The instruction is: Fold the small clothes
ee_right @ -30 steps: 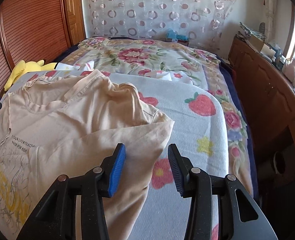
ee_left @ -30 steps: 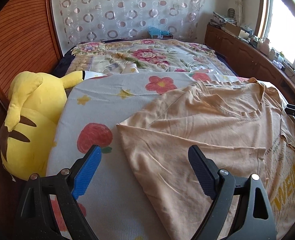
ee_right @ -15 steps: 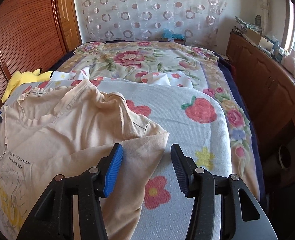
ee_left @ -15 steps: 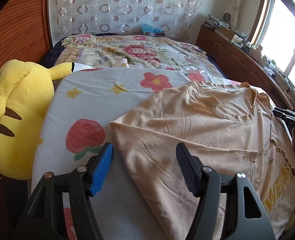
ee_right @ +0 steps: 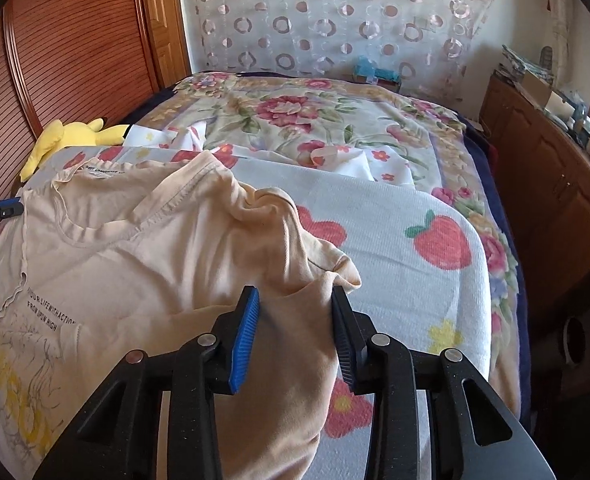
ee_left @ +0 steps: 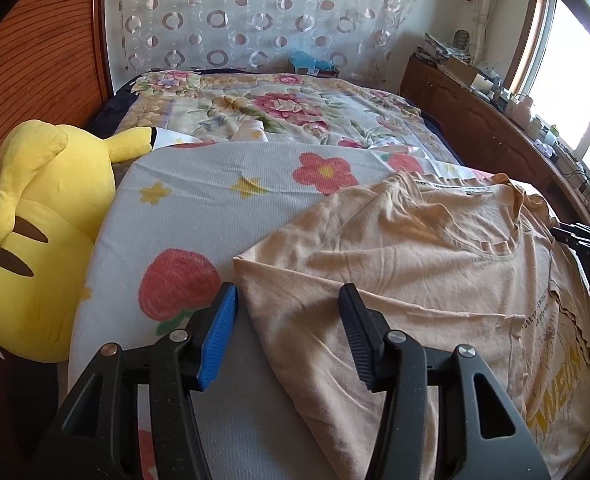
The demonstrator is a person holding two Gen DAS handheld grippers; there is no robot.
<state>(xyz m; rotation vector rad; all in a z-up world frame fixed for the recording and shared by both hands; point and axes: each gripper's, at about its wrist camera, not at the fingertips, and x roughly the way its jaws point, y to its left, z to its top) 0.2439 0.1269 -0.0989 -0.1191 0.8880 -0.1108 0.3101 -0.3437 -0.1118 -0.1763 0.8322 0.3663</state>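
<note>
Since the earlier frames both tongs have narrowed their gaps and advanced onto the shirt's sleeves. The left tongs [ee_left: 287, 304] stand part-open astride the left sleeve edge, nothing gripped. The right tongs [ee_right: 295, 304] stand narrow with sleeve cloth between the pads; whether they pinch it cannot be told. The peach T-shirt [ee_left: 415, 264] lies face up on a white padded surface [ee_left: 199, 208] printed with strawberries and flowers, its collar pointing to the far side and its right sleeve bunched. The surface rests on a bed with a floral bedspread [ee_left: 287, 108]. A yellow plush toy [ee_left: 43, 208] leans against the surface's left edge, next to a ribbed wooden headboard [ee_right: 75, 40]. A sheer curtain [ee_left: 263, 12] with ring pattern hangs behind the bed. A wooden sideboard [ee_right: 551, 168] carrying clutter runs along the window side
</note>
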